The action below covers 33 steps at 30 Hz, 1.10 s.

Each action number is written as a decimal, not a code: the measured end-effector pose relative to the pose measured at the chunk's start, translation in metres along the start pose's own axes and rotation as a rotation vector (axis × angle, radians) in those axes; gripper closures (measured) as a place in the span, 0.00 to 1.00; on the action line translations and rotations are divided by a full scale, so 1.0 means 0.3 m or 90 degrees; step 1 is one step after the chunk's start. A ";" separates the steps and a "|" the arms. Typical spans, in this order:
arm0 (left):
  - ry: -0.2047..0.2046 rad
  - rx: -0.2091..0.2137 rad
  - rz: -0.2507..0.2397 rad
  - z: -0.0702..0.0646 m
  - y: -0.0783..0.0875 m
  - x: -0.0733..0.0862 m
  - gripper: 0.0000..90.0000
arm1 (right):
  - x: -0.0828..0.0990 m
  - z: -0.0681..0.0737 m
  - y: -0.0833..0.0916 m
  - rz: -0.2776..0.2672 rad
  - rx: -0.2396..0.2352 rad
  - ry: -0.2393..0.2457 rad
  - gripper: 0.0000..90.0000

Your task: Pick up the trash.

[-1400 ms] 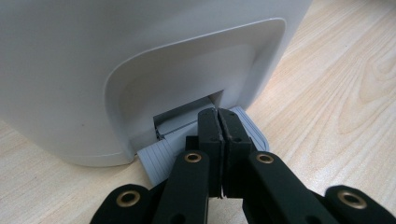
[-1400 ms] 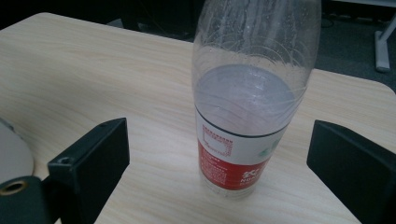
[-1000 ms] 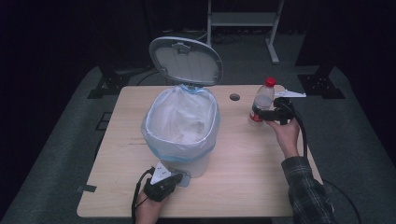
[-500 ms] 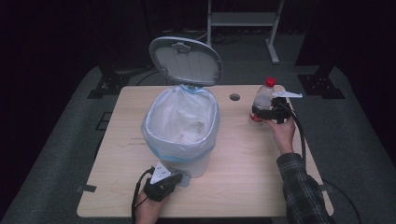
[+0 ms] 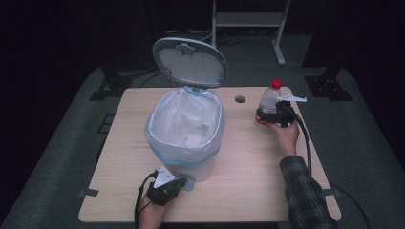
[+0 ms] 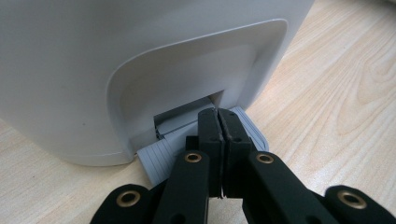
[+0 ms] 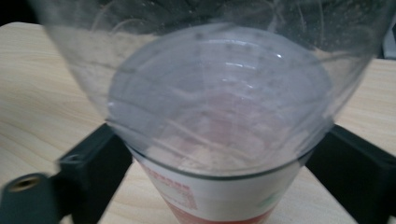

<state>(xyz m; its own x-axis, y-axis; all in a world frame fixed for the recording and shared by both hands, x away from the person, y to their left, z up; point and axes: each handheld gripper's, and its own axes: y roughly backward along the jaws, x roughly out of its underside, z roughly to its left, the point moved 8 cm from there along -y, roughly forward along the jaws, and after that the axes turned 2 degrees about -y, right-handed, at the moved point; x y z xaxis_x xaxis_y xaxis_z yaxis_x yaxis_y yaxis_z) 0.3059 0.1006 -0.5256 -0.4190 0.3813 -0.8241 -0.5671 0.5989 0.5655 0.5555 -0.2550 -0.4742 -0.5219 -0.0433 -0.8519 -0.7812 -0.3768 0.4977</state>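
Now lowered to pale wooden surface (image 5: 248, 157): clear red-capped plastic bottle (image 5: 268, 102), right gripper (image 5: 273, 118) fingers just closing onto it. Left gripper (image 5: 177, 183), fingers shut, pressing grey bin pedal (image 6: 161, 156); lid up, bin ready.

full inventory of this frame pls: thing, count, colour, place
pedal bin: 1, white, table centre-left, lid up
lid: 1, grey, upright behind the bin mouth
bin liner: 1, translucent white with blue edge, folded over the bin rim
pedal: 1, grey, at the bin's foot, under the left jaws
plastic bottle: 1, clear with red cap and red-white label, table far right
table: 1, light wood, with a round hole near the far edge
metal stand: 1, grey, on the floor behind the table
left gripper: 1, black, shut, tips resting on the pedal
right gripper: 1, black, jaws just closing, either side of the bottle's lower body
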 end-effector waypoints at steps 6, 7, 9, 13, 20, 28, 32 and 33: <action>0.000 0.000 0.000 0.000 0.000 0.000 0.99 | -0.008 0.005 0.005 -0.019 0.001 -0.003 0.17; 0.000 0.000 0.000 0.000 0.000 0.000 0.99 | -0.009 0.005 0.005 -0.022 0.000 0.000 0.17; 0.000 0.000 0.000 0.000 0.000 0.000 0.99 | -0.009 0.006 0.007 -0.025 0.001 0.004 0.24; 0.000 0.000 0.000 0.000 0.000 0.000 0.99 | -0.008 0.010 0.011 -0.030 0.008 0.013 0.27; 0.000 -0.001 0.000 0.000 0.000 0.000 0.99 | -0.002 0.015 0.015 -0.036 0.026 0.039 0.30; 0.000 0.000 0.000 0.000 0.000 0.000 0.99 | -0.001 0.030 0.022 -0.029 0.019 0.062 0.31; -0.001 -0.001 0.000 0.000 0.000 0.000 0.99 | -0.003 0.041 0.029 -0.027 0.012 0.072 0.31; -0.001 -0.001 0.000 0.000 0.000 0.000 0.99 | -0.005 0.043 0.032 -0.028 0.011 0.073 0.31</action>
<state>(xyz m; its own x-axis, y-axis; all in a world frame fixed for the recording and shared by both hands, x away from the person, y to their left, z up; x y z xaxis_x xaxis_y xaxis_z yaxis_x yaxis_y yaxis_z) 0.3059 0.1005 -0.5255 -0.4177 0.3819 -0.8244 -0.5681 0.5984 0.5650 0.5445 -0.2467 -0.4661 -0.4445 -0.1332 -0.8858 -0.8092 -0.3644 0.4609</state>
